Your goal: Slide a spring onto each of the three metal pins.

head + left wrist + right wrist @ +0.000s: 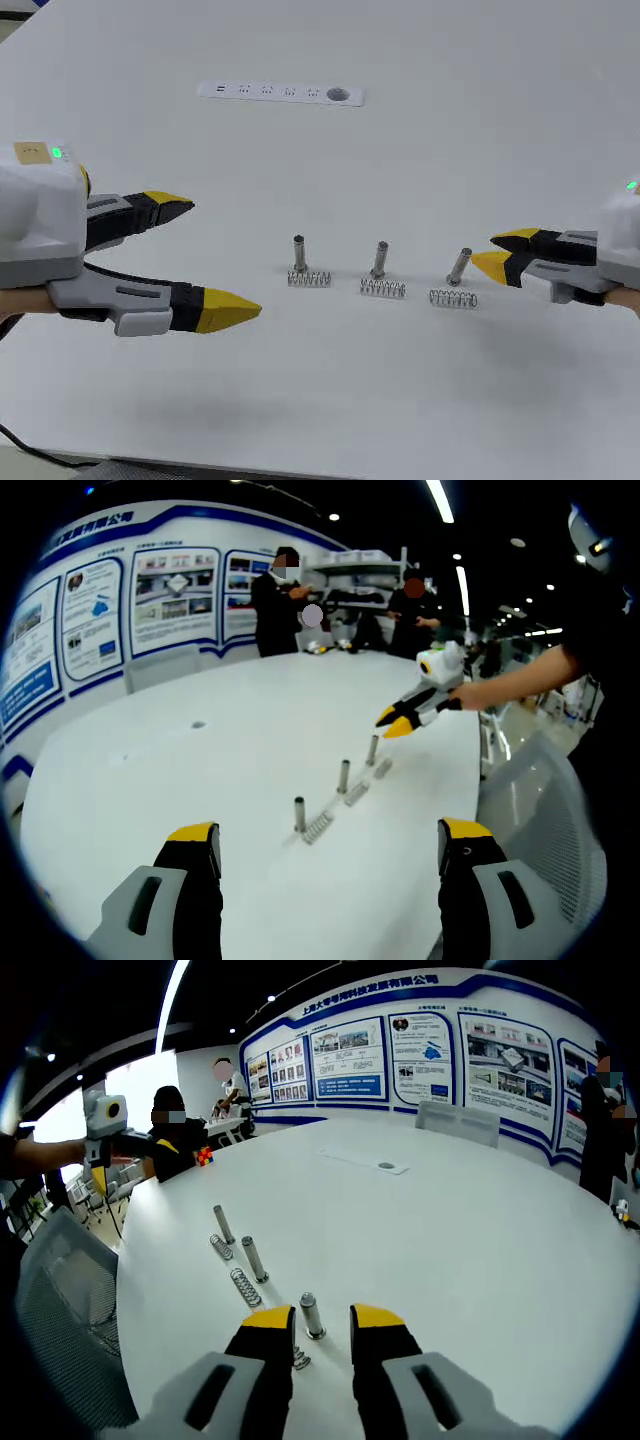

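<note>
Three short metal pins stand in a row on the white table: left pin point(299, 253), middle pin point(380, 258), right pin point(460, 266), which leans. A loose spring lies in front of each: point(309, 279), point(383, 288), point(453, 298). My left gripper point(215, 258) hovers left of the row, jaws wide open and bare. My right gripper point(492, 250) sits just right of the leaning pin, jaws a little apart. In the right gripper view that pin point(312, 1315) stands just beyond the yellow fingertips point(272, 1320). In the left gripper view the pins point(343, 776) and springs point(357, 793) run away between my open fingertips point(195, 835).
A white power strip point(282, 93) lies flat at the far side of the table. A mesh chair point(540, 810) stands by the table edge on the right of the left gripper view. People stand behind the table point(275, 605).
</note>
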`<state>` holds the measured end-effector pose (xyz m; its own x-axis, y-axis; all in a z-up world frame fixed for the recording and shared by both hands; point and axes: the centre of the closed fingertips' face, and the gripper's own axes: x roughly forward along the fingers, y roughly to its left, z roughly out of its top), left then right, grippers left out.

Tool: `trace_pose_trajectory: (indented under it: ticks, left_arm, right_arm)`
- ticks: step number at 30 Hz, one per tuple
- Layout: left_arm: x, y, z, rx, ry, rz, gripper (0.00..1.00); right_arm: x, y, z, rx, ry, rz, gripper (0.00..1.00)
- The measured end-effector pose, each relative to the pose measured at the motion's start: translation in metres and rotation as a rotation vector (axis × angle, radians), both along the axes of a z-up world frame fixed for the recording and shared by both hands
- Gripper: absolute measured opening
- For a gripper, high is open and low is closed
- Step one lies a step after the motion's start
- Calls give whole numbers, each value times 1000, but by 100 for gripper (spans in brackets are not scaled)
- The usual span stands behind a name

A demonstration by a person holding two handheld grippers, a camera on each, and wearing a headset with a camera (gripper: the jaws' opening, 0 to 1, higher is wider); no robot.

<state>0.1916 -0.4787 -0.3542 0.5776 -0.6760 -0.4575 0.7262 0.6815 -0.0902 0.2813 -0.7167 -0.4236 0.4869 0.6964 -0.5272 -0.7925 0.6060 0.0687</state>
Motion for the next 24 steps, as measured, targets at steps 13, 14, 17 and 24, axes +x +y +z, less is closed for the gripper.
trace_pose_trajectory:
  ticks: [13,14,17,24]
  left_arm:
    - [-2,1,-6,12,21,11,91]
    - [-2,2,-6,14,22,12,91]
    - [-2,5,-6,16,24,20,91]
    - [-3,7,-8,23,36,31,91]
  right_arm:
    - [-24,12,-39,-133,50,237,24]
    - [-24,13,-41,-139,47,251,24]
    - [-24,15,-47,-155,51,275,24]
    - [-26,17,-54,-155,48,329,21]
